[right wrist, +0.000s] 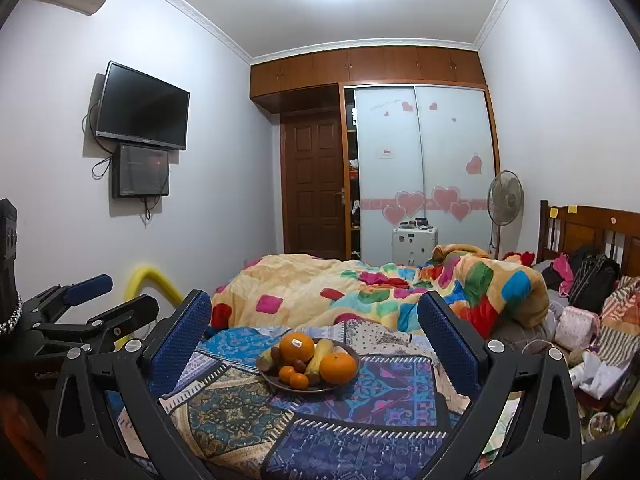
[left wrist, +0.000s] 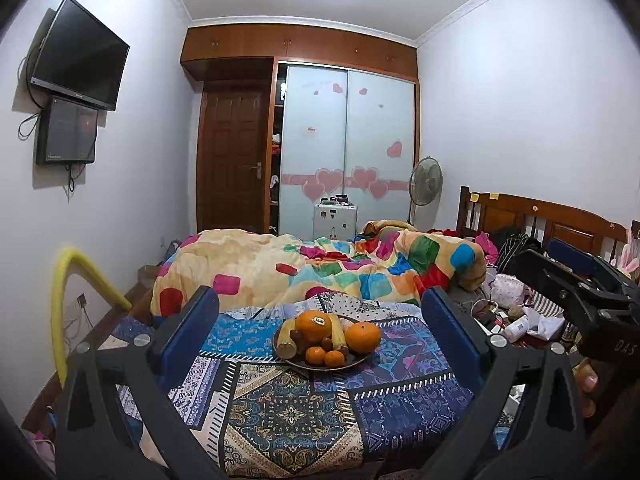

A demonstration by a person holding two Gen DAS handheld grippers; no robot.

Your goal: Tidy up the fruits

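Claws point(left wrist: 320, 316) over patterned bedspread point(left wrist: 288, 412)

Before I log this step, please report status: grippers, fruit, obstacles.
Left gripper open, right gripper open, both empty. Fruit piled on plate on bedspread, untouched. Path clear.

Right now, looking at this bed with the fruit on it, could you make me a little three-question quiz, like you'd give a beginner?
1. True or false: the left gripper is shut on a fruit.
2. Which fruit carries a sticker? A) the big orange at the back B) the big orange at the right C) a small tangerine
3. Fill in: the fruit sits piled on a dark ____ on the patterned bedcover.

Key:
1. False. Both it and the right gripper stand open, short of the fruit.
2. A
3. plate
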